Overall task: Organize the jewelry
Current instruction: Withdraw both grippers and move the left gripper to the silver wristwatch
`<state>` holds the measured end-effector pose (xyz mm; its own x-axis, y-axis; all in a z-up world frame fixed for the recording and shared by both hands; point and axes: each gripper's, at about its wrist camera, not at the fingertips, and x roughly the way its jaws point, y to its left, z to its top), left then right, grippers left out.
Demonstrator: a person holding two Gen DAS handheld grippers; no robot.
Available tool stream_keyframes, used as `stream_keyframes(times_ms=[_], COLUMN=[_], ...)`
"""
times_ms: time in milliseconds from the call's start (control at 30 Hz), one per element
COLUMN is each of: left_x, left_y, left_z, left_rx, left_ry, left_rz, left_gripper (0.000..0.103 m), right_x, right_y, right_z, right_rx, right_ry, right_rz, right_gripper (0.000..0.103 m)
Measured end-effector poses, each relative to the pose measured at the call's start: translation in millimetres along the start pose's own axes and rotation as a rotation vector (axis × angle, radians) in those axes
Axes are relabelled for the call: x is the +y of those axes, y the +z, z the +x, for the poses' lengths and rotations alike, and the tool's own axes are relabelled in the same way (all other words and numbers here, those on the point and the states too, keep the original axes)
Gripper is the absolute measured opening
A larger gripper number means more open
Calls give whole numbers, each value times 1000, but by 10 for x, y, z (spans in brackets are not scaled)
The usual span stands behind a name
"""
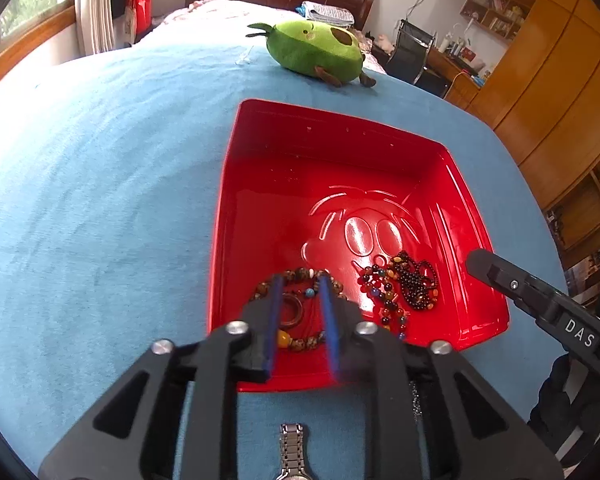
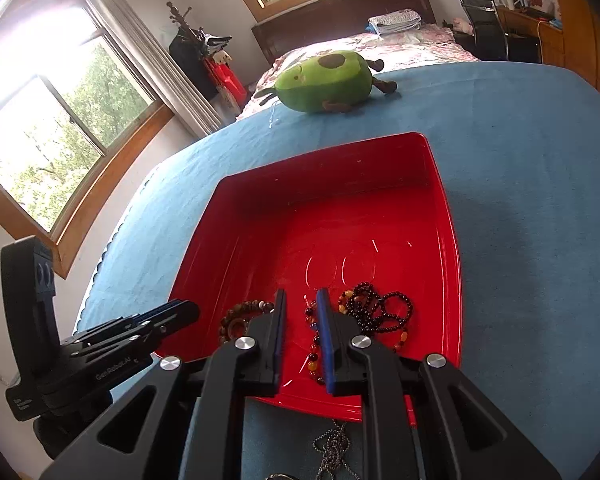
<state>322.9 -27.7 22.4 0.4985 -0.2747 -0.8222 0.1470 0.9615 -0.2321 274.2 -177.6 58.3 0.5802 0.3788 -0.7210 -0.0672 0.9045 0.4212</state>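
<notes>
The left gripper (image 1: 300, 280) hangs over the near end of the red tray (image 1: 260, 152), its blue-padded fingers (image 1: 274, 320) slightly spread with nothing pinched. Behind them a brown bead bracelet (image 1: 300, 276) lies on the tray floor; the fingers hide parts of its ring, and a darker ring inside it is hard to make out. To its right lies a tangle of dark and coloured beads (image 1: 400, 284). A metal watch (image 1: 292, 452) lies on the blue bed cover (image 1: 100, 200) under the gripper, its dial cut off by the lower edge.

In the right wrist view the right gripper (image 2: 300, 296) also stands narrowly parted over the tray (image 2: 440, 240), gripping nothing; a strand of amber and red beads (image 2: 314, 352) shows in the gap on the tray floor. A dark bead bracelet (image 2: 380, 308) lies just right of it. A fine metal chain (image 2: 334, 448) on the cover is partly hidden by the gripper body.

The other gripper's side reads "DAS" in the left view and "GenRobot.AI" in the right view. A raised cartoon face on the tray floor is faint. A green avocado plush (image 1: 316, 50) lies beyond.
</notes>
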Motion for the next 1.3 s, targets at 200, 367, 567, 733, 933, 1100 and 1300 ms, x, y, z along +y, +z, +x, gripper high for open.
stream_keyframes(times_ms=[200, 367, 567, 733, 933, 1100, 1300], left_x=[-21, -49, -36, 13, 130, 101, 34], left_y=[-17, -162, -442, -823, -1175, -1308, -1377], left_z=[-66, -220, -400, -452, -372, -368, -323], left_rx=[5, 7, 16, 23, 65, 38, 54], left_ry=[10, 33, 58, 73, 56, 78, 82], left_rz=[13, 35, 50, 71, 45, 58, 84], left_gripper=[24, 30, 38, 46, 50, 60, 63], right_x=[30, 34, 53, 88, -58, -78, -45], right_y=[-33, -63, -228, -499, -1003, -1099, -1114], right_z=[21, -43, -216, -304, -232, -153, -211], right_rx=[18, 15, 19, 52, 127, 132, 104], right_ry=[-8, -8, -16, -26, -7, -25, -25], right_rz=[-4, -6, -18, -64, -67, -62, -80], right_gripper=[16, 17, 17, 20, 23, 23, 23])
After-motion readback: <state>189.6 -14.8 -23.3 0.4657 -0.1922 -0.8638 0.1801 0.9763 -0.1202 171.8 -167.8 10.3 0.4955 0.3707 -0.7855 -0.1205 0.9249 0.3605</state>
